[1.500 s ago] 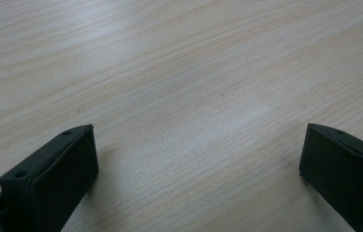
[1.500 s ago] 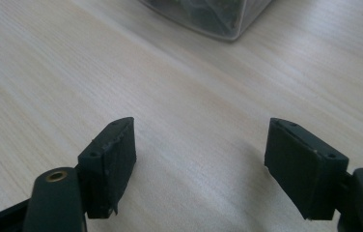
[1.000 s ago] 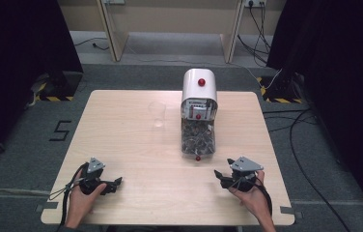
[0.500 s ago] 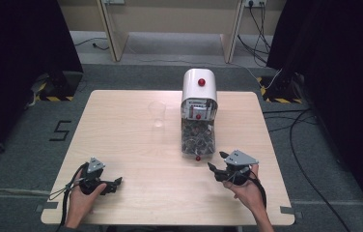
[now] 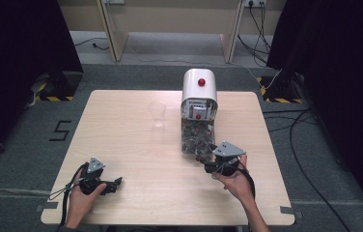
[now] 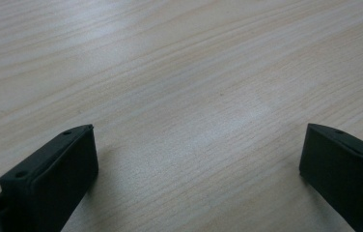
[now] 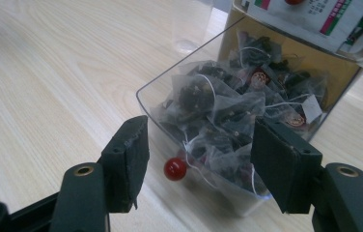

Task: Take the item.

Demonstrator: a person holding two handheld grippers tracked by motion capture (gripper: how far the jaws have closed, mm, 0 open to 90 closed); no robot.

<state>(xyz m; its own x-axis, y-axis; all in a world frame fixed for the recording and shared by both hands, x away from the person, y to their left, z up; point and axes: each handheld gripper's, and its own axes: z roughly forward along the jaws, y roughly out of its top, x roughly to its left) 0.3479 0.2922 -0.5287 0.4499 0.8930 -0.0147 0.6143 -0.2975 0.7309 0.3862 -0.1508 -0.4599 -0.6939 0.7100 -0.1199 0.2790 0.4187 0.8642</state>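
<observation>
Desk point(image 5: 121, 145): pale wood grain, rectangular, standing on grey carpet.

Dispenser point(image 5: 199, 89): white, round-topped, with a red button on its upper face and a printed label on its front. It stands upright right of the desk's middle, toward the far edge.

Clear drawer point(image 5: 195, 137): a see-through bin at the foot of the dispenser, on its near side and resting on the desk. In the right gripper view the clear drawer point(image 7: 203, 140) holds a heap of pyramid tea bags point(image 7: 218, 111) with white strings and small paper tags; a small red knob point(image 7: 175, 168) sits low on its near wall.

Plastic cup point(image 5: 157, 114): clear, upright, just left of the dispenser and apart from it.

Your right hand-held gripper point(image 5: 208, 162): held in your right hand at the near right of the desk, just in front of the clear drawer. The right hand-held gripper point(image 7: 196, 159) points at the drawer's near corner, and its jaws have just been closing a little. They stand apart with nothing pressed between them; the red knob lies in the line of the gap, beyond the pads.

Your left hand-held gripper point(image 5: 114, 183): held in your left hand at the near left, low over the desk, well apart from the dispenser and cup. The left hand-held gripper point(image 6: 196, 164) has its jaws spread wide over bare wood.
</observation>
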